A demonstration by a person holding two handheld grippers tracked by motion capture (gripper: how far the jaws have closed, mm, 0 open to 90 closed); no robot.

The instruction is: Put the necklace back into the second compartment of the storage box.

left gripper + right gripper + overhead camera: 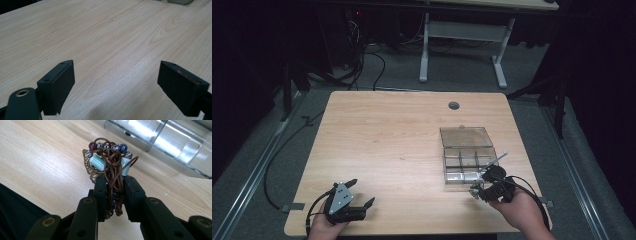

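While clamped in the right claw [113, 185], beaded cord bracelet [110, 157] bunched upright.
Compartment box [468, 157] just beside, at eleven o'clock; left claw [359, 192] wide open, empty, well apart.

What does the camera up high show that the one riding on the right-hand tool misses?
High view alone: the whole table, the open left gripper resting near its front edge, and the clear compartment box with its lid back. Right gripper view alone: the detail of the beaded cord necklace, with pale blue, dark blue and red beads, pinched between the fingers. Both: the right gripper, the wooden top and the box.
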